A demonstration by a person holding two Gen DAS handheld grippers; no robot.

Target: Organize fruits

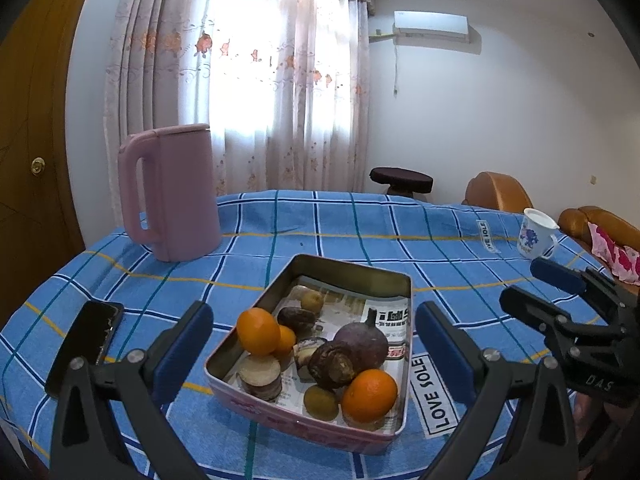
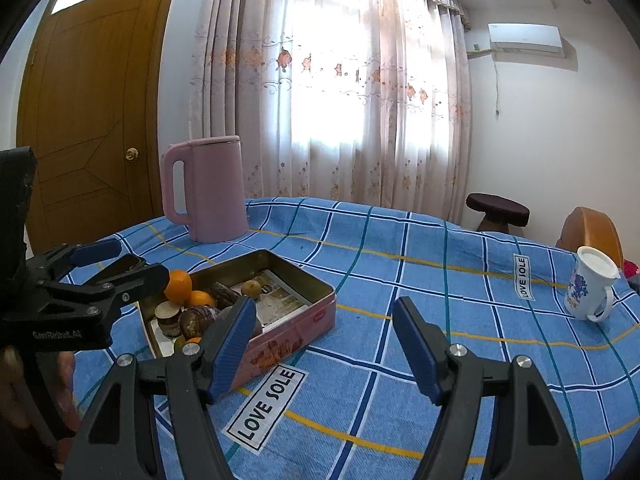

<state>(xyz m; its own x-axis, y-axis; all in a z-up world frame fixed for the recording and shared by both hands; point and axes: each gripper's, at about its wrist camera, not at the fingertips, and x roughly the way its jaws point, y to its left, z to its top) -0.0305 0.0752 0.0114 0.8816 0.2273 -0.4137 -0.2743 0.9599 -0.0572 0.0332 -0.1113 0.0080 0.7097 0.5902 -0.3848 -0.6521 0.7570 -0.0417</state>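
A pink metal tin (image 1: 352,269) lined with newspaper sits on the blue checked tablecloth. In it lie two oranges (image 1: 258,330) (image 1: 370,394), a purple round fruit (image 1: 362,340), a brown one (image 1: 332,364), a greenish one (image 1: 320,402) and several more pieces. My left gripper (image 1: 314,312) stands open just short of the tin's near end, nothing between its fingers. My right gripper (image 2: 325,308) is open too and empty, to the right of the tin (image 2: 288,344), above the bare cloth. Each gripper shows at the edge of the other's view: right gripper (image 1: 536,290), left gripper (image 2: 132,264).
A pink kettle (image 1: 172,192) stands at the table's far left. A black phone (image 1: 86,340) lies left of the tin. A white mug (image 2: 592,288) stands at the right edge. A stool (image 2: 498,208) and brown chairs (image 1: 498,190) are beyond the table.
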